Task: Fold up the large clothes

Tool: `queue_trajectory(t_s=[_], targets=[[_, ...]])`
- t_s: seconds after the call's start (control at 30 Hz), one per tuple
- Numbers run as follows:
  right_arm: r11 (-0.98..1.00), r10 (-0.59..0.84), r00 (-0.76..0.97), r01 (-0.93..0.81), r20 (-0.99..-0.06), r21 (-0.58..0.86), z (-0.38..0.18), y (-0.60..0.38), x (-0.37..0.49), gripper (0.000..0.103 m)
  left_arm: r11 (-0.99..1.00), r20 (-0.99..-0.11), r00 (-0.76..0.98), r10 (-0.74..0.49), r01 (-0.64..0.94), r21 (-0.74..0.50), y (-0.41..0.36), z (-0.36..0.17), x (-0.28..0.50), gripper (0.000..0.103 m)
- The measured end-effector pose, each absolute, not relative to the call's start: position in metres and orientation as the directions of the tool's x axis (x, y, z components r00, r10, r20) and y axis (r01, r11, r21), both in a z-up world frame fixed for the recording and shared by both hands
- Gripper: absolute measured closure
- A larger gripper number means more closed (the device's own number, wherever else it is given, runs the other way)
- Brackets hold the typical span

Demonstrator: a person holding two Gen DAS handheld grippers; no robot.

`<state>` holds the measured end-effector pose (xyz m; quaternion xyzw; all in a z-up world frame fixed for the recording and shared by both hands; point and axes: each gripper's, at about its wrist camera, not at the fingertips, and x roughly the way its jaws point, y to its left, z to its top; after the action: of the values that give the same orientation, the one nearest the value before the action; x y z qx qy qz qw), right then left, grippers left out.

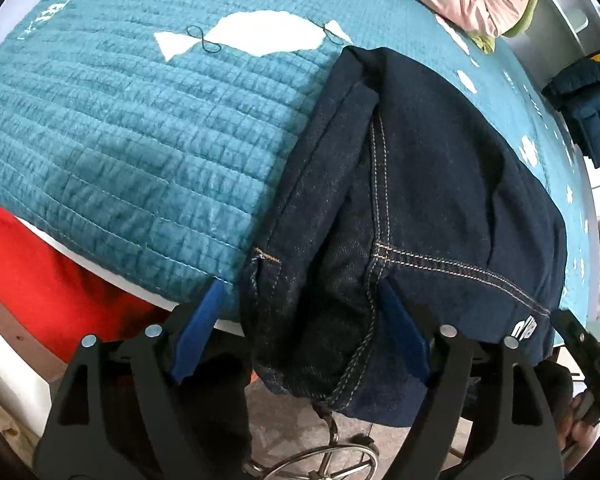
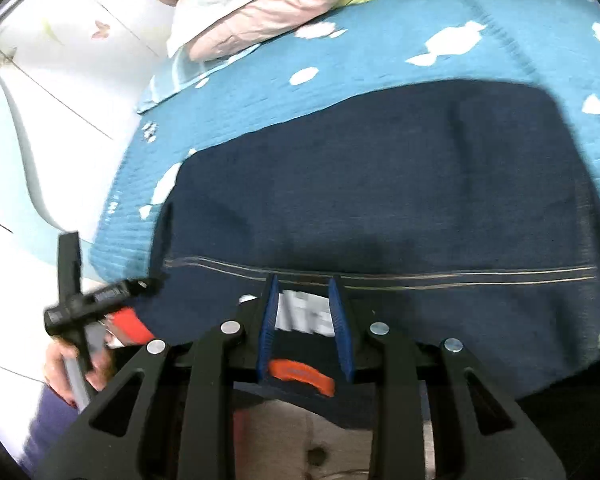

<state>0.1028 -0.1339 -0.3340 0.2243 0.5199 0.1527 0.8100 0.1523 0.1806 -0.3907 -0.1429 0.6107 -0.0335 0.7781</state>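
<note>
In the left wrist view, the left claw (image 1: 300, 332) stands wide open, its blue pads straddling the near end of the dark denim jeans (image 1: 420, 184) without pressing them — the left pad sits over the quilt's edge, the right pad against the seam where the stitching lines meet. The jeans lie folded on the teal quilt (image 1: 140, 140), stretching ahead of the claw and up to its right, with the near end drooping over the bed's edge just below the fingers. To grip well, I judge the claw should push further forward so both pads bracket all the hanging layers, then close squarely on the thick seam; a bite on only the top layer would let the fold slip apart.

In the right wrist view, blurred by motion, the right claw (image 2: 306, 320) is partly open, pads either side of a white label (image 2: 304, 316) at the jeans' (image 2: 380, 176) near hem. Whether it pinches cloth, I cannot tell. The denim spreads broadly ahead of it; an orange tag (image 2: 304, 376) shows just behind the pads. Both claws would do best to lift together — level, so the fold stays even.
</note>
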Motion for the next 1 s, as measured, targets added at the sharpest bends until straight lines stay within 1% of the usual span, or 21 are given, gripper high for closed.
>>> queue_trajectory(t_s=[0.1,0.2,0.27,0.3,0.33,0.37,0.4,0.43,0.47,0.53,0.67,0.7,0.77,0.83,0.93,1.0], targets=[[0.850,0.459,0.453,0.026,-0.764,0.526,-0.335,-0.126,0.120,0.084,0.950,-0.934,0.264,-0.242,-0.133,-0.284,0.181,-0.392,0.149,0.023],[0.841,0.443,0.497,0.057,-0.746,0.538,-0.332,-0.134,0.137,0.086,0.945,-0.926,0.275,-0.259,-0.128,-0.302,0.186,-0.392,0.141,0.024],[0.839,0.452,0.468,0.068,-0.760,0.540,-0.343,-0.132,0.154,0.086,0.941,-0.918,0.287,-0.273,-0.118,-0.317,0.185,-0.391,0.137,0.031],[0.846,0.450,0.431,0.075,-0.782,0.528,-0.352,-0.130,0.162,0.087,0.940,-0.916,0.290,-0.278,-0.114,-0.321,0.186,-0.390,0.133,0.036],[0.850,0.447,0.409,0.083,-0.796,0.520,-0.361,-0.132,0.163,0.088,0.937,-0.911,0.292,-0.291,-0.107,-0.333,0.185,-0.390,0.131,0.046],[0.856,0.437,0.397,0.092,-0.807,0.508,-0.367,-0.131,0.169,0.091,0.931,-0.906,0.288,-0.311,-0.098,-0.351,0.184,-0.389,0.131,0.052],[0.862,0.426,0.399,0.095,-0.812,0.498,-0.368,-0.132,0.170,0.093,0.929,-0.902,0.291,-0.319,-0.092,-0.358,0.182,-0.387,0.130,0.061],[0.862,0.424,0.393,0.102,-0.816,0.497,-0.367,-0.133,0.170,0.093,0.926,-0.897,0.293,-0.332,-0.080,-0.369,0.177,-0.386,0.130,0.072],[0.858,0.430,0.390,0.105,-0.815,0.503,-0.364,-0.135,0.167,0.093,0.930,-0.898,0.298,-0.324,-0.074,-0.360,0.175,-0.383,0.129,0.073],[0.849,0.446,0.376,0.111,-0.812,0.517,-0.358,-0.139,0.155,0.093,0.934,-0.897,0.309,-0.316,-0.062,-0.351,0.173,-0.379,0.126,0.079],[0.822,0.475,0.381,0.128,-0.793,0.554,-0.359,-0.146,0.118,0.093,0.914,-0.875,0.332,-0.353,-0.076,-0.398,0.179,-0.373,0.120,0.084],[0.827,0.468,0.380,0.128,-0.798,0.547,-0.365,-0.146,0.116,0.096,0.911,-0.871,0.334,-0.360,-0.078,-0.406,0.180,-0.371,0.118,0.085],[0.827,0.472,0.367,0.130,-0.802,0.547,-0.377,-0.144,0.125,0.097,0.905,-0.863,0.344,-0.370,-0.075,-0.418,0.179,-0.365,0.114,0.086],[0.827,0.475,0.360,0.130,-0.803,0.547,-0.375,-0.144,0.126,0.096,0.901,-0.851,0.357,-0.385,-0.057,-0.431,0.178,-0.354,0.108,0.088],[0.811,0.490,0.405,0.114,-0.772,0.574,-0.357,-0.147,0.109,0.089,0.895,-0.836,0.376,-0.400,-0.037,-0.444,0.170,-0.334,0.104,0.089],[0.784,0.526,0.438,0.083,-0.729,0.615,-0.344,-0.143,0.092,0.088,0.885,-0.821,0.385,-0.420,-0.025,-0.465,0.166,-0.324,0.102,0.089]])
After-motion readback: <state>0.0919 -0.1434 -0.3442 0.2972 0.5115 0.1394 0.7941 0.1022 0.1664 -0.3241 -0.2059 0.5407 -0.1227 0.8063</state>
